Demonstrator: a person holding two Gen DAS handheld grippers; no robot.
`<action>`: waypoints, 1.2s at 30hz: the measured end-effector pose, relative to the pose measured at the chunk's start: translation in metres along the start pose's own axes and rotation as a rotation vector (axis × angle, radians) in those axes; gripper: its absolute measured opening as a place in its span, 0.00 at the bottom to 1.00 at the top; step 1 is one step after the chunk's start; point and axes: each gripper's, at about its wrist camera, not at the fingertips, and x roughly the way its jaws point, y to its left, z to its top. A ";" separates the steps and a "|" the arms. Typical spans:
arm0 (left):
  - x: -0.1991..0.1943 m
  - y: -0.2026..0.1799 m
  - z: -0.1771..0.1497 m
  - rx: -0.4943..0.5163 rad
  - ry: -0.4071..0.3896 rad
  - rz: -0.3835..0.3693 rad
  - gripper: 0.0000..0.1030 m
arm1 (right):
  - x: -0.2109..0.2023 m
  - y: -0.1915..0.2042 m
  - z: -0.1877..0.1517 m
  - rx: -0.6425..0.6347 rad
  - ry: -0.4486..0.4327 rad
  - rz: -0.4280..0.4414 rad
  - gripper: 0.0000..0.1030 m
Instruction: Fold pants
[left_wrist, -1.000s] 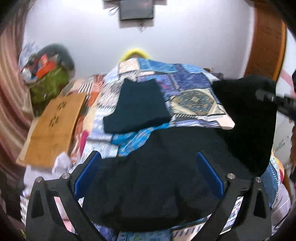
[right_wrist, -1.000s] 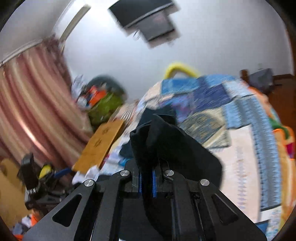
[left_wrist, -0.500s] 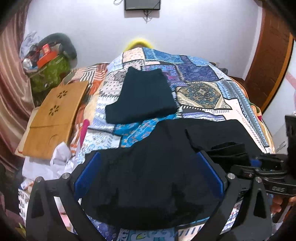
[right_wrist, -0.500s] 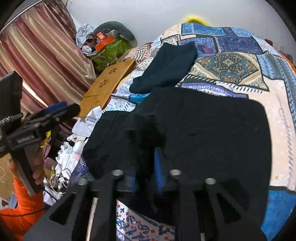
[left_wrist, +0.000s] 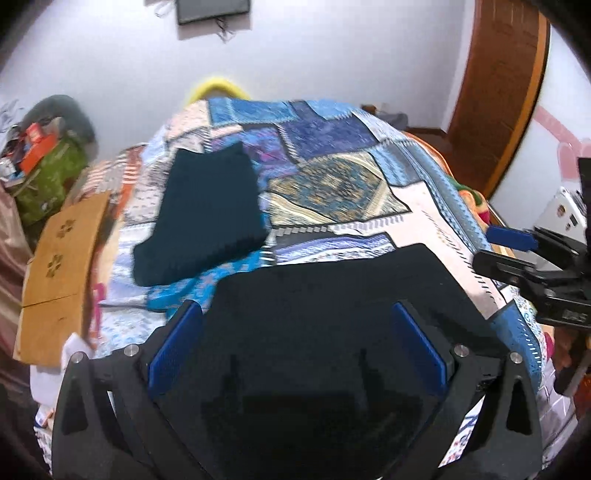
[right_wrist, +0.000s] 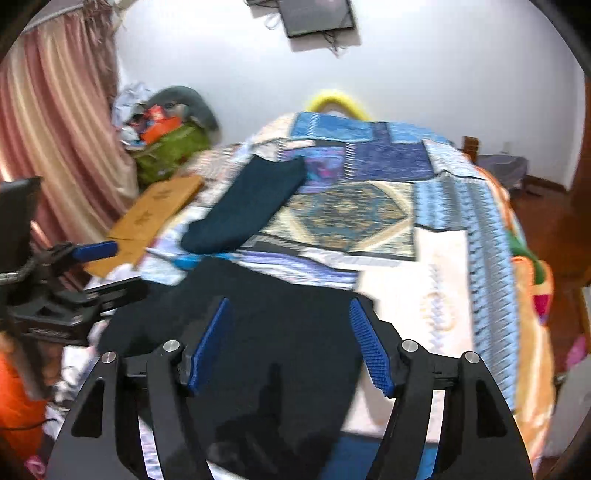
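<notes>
Through the left wrist camera I see my left gripper (left_wrist: 295, 347) with its jaws spread wide and grasping nothing; the black pants (left_wrist: 332, 295) lie flat on the patchwork bedspread (left_wrist: 332, 184) below and ahead of them. A folded dark garment (left_wrist: 207, 218) lies beyond the left finger. Through the right wrist camera my right gripper (right_wrist: 288, 343) has jaws opening, nothing pinched; the pants (right_wrist: 288, 332) lie spread beneath and between the fingers, the folded garment (right_wrist: 247, 206) further ahead.
</notes>
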 end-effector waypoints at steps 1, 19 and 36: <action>0.008 -0.004 0.002 0.006 0.020 -0.015 1.00 | 0.007 -0.006 0.000 0.010 0.015 0.006 0.62; 0.055 -0.017 -0.052 0.187 0.131 0.090 1.00 | 0.025 -0.032 -0.072 0.037 0.185 0.071 0.62; -0.012 0.030 -0.082 0.008 0.028 0.244 1.00 | -0.032 0.001 -0.052 -0.033 0.074 -0.004 0.62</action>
